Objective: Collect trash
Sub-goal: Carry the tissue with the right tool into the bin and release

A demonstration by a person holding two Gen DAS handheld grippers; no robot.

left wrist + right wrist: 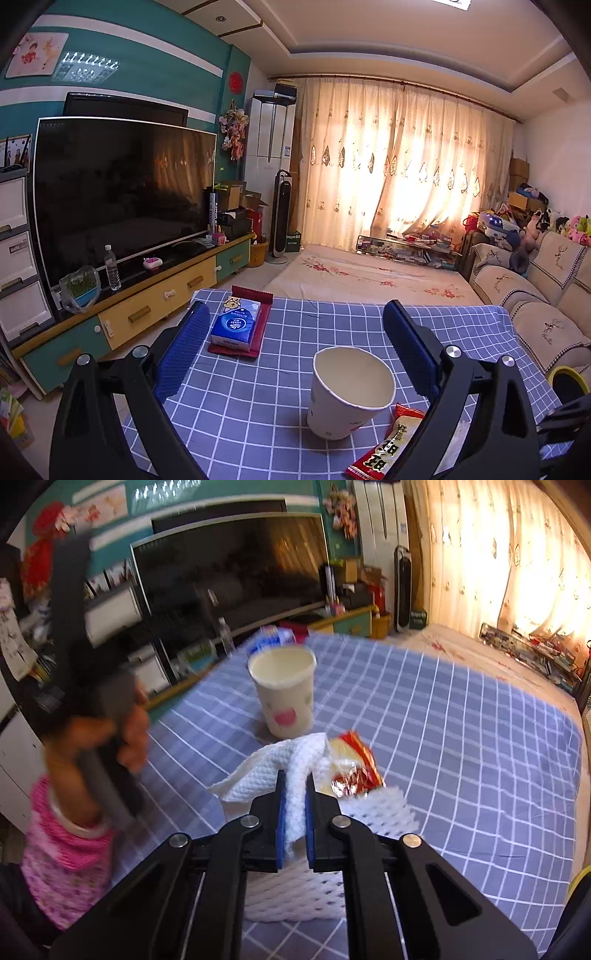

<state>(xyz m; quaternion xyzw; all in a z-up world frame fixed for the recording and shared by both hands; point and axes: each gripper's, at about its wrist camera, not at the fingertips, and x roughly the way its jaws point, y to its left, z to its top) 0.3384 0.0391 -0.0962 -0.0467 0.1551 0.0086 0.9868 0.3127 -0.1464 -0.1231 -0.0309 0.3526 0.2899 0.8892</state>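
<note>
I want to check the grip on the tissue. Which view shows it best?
The right wrist view: the tissue sits pinched between the right claw fingers, with its crumpled end sticking out ahead above the foam net. The left wrist view does not show it, only the cup and wrapper.

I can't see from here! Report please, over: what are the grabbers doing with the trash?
Right gripper shut on white tissue. Left gripper open, paper cup between its fingers, untouched. Snack wrapper and foam net on table, nothing blocking. Over.
</note>
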